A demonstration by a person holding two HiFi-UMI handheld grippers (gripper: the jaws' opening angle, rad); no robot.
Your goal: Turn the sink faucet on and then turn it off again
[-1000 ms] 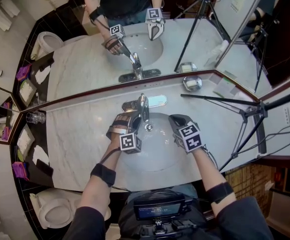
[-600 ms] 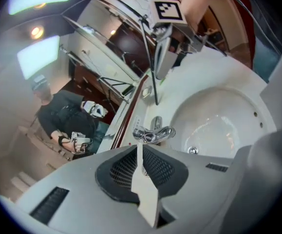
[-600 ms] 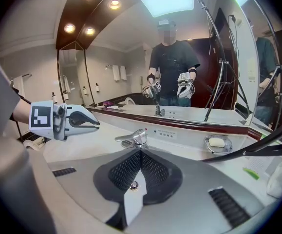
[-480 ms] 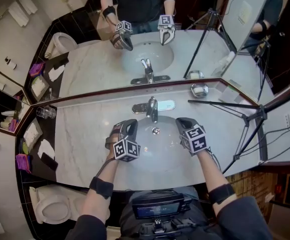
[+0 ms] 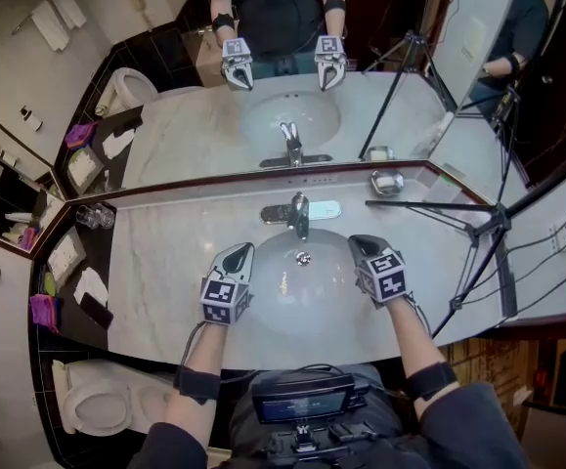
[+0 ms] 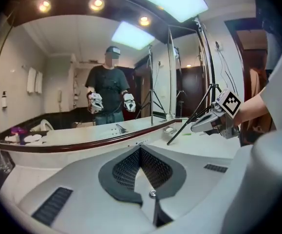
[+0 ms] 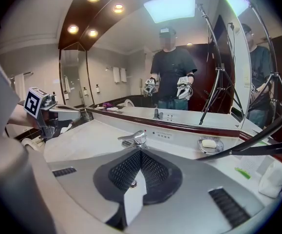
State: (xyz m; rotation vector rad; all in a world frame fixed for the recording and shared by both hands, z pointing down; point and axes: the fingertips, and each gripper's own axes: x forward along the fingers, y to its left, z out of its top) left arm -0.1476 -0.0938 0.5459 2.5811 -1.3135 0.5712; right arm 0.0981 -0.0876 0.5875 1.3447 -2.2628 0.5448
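moved: left gripper (image 5: 238, 253) was pulled back from the faucet (image 5: 298, 213)
left jaws: pressed together, empty
right gripper (image 5: 361, 246): closed too, held over the sink (image 5: 302, 306), right side

The left gripper (image 5: 240, 252) and the right gripper (image 5: 358, 243) are held side by side, well apart, pointing forward and slightly down, each with jaws closed on nothing

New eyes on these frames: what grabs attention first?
The wall mirror fills the top of the head view, doubling the person and both grippers. Below it, the chrome faucet stands at the back of the white basin, with the left gripper and right gripper hovering shut and empty at either side. A black tripod spreads over the counter's right.
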